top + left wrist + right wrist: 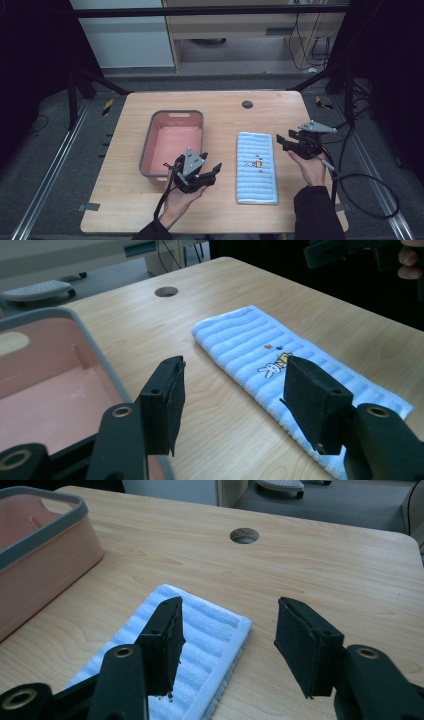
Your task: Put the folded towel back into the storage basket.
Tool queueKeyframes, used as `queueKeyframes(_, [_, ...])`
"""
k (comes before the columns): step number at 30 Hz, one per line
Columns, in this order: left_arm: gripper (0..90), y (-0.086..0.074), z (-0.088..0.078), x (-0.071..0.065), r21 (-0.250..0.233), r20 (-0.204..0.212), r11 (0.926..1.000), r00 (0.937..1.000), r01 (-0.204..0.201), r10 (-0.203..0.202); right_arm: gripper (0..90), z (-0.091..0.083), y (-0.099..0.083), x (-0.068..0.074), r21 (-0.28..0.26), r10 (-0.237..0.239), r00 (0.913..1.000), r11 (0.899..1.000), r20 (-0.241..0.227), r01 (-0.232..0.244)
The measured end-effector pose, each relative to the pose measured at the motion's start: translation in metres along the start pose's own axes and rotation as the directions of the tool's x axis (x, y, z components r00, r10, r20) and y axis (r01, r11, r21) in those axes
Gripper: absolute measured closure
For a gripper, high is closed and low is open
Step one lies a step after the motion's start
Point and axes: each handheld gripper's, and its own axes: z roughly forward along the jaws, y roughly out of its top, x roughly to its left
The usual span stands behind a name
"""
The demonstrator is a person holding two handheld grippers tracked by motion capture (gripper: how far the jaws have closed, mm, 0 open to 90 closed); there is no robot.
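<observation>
The folded blue striped towel [257, 168] lies flat between both hands, beside the empty pink plastic basin [172, 142], so the left gripper [212, 171] and right gripper [281, 139], jaws apart and holding nothing, can approach it from either side.

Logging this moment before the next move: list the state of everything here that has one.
Blue striped folded towel: folded, flat on the table, untouched.
Pink plastic basin with grey rim: upright, empty.
Left gripper: jaws open, nothing between them.
Right gripper: jaws open above the towel's far corner, holding nothing.
</observation>
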Motion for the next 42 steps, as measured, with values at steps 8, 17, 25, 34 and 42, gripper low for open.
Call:
queueKeyframes(8, [42.8,-0.006,0.024,-0.018,0.037,0.028,0.9992,0.9995,-0.015,0.014,45.5,0.009,-0.005,-0.005,0.018,0.011,0.9999,1.0,-0.004,-0.011])
queueKeyframes(17, [44.8,-0.015,0.04,-0.026,0.073,0.044,0.9972,0.9989,-0.019,0.016,46.5,0.023,-0.013,-0.008,0.044,0.023,0.9997,0.999,-0.011,-0.023])
queueKeyframes(25, [46.7,-0.025,0.057,-0.033,0.12,0.058,0.9923,0.998,-0.03,0.024,47.1,0.041,-0.024,-0.008,0.084,0.032,0.9994,0.996,-0.015,-0.031])
queueKeyframes(34, [47.8,-0.035,0.073,-0.04,0.163,0.081,0.9866,0.9967,-0.015,0.002,47.1,0.053,-0.033,-0.006,0.124,0.019,0.9997,0.992,-0.011,-0.018])
queueKeyframes(42, [49.3,-0.046,0.09,-0.046,0.219,0.099,0.9754,0.9951,-0.024,0.002,48.4,0.064,-0.041,-0.003,0.166,0.022,0.9997,0.986,-0.011,-0.019])
